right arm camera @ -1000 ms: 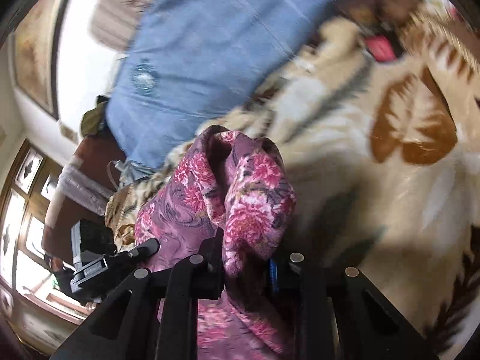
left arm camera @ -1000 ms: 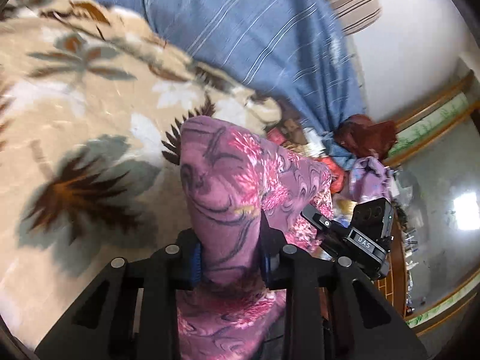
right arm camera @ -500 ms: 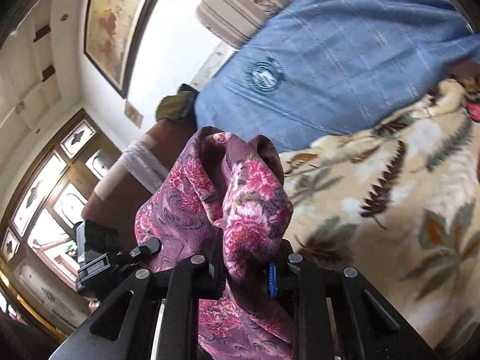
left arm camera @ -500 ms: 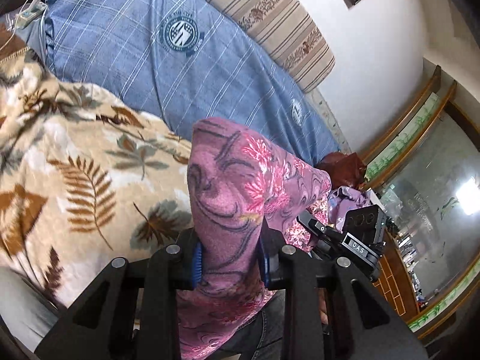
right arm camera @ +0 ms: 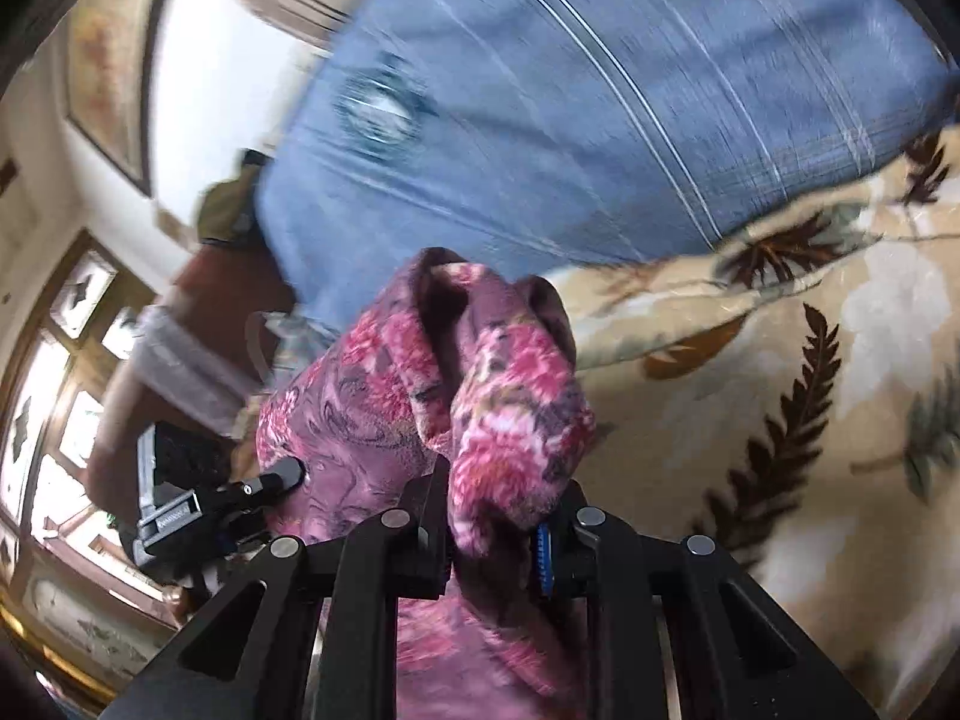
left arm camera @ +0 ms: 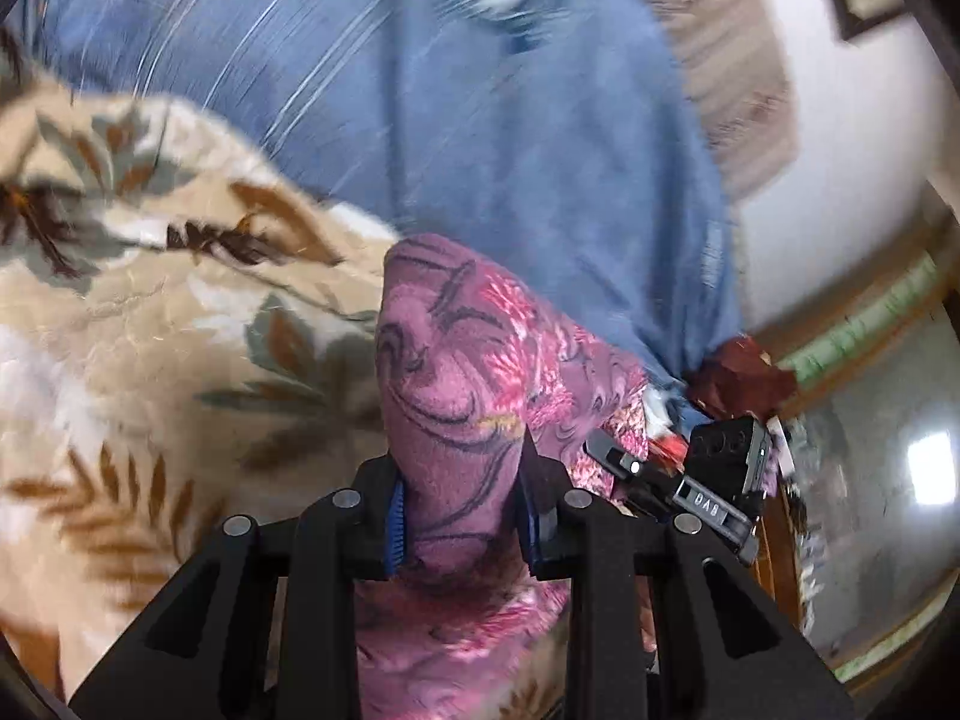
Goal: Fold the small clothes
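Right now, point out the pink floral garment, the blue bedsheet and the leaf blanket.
pink floral garment (left arm camera: 450, 372): left wrist view, bunched fold above the gripper.
blue bedsheet (left arm camera: 510, 150): left wrist view, striped middle.
leaf blanket (right arm camera: 780, 420): right wrist view, beige area beside a fern leaf.

Pink-purple floral fleece garment (left arm camera: 456, 396), swirl and flower print, bunched into upright folds at two gripped portions, raised above a beige leaf-print blanket (left arm camera: 150, 330), cloth spanning between both grip points, lower fabric hanging slack, second bunched fold (right arm camera: 498, 396) rolled over.

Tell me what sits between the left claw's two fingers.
A bunched fold of the pink floral garment fills the gap of the left claw, pinched by both pads; the left wrist view shows it.
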The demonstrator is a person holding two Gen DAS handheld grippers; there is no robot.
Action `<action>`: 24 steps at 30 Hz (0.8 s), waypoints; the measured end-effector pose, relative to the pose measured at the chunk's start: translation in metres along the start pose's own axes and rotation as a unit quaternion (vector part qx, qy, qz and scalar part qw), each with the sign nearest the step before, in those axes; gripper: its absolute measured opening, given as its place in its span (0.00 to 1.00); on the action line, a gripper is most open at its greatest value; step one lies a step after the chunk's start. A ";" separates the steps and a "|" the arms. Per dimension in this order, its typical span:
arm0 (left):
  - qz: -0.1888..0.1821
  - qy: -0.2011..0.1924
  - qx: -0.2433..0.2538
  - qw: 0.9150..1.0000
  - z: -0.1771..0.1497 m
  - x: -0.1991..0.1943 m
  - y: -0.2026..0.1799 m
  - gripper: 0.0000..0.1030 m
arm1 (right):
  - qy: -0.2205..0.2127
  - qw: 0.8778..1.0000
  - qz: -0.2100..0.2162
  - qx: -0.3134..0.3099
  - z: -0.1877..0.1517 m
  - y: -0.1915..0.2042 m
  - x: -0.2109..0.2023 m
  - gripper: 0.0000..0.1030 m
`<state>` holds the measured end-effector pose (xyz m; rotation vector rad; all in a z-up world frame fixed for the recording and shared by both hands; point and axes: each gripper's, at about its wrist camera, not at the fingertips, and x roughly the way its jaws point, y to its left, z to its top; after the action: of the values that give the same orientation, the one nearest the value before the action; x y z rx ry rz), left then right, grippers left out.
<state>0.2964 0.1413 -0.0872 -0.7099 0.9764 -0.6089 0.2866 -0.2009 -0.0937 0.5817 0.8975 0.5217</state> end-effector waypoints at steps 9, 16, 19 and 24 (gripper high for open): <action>0.093 0.005 -0.008 0.996 -0.002 0.051 0.045 0.33 | 0.049 0.997 -0.019 0.049 0.000 -0.062 0.071 0.25; 0.134 -0.033 0.032 0.990 -0.020 0.015 0.022 0.47 | 0.007 0.996 -0.062 0.061 -0.018 -0.034 0.006 0.51; 0.194 -0.068 0.064 0.977 -0.033 -0.014 0.003 0.58 | -0.008 0.998 -0.042 0.040 -0.056 -0.008 -0.035 0.55; 0.162 -0.066 0.041 0.984 -0.102 -0.061 0.003 0.68 | 0.014 0.998 -0.060 0.018 -0.139 0.004 -0.055 0.55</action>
<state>0.1795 0.1611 -0.0963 -0.4972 0.9134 -0.3104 0.1414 -0.1988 -0.1288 0.5500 0.9644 0.4061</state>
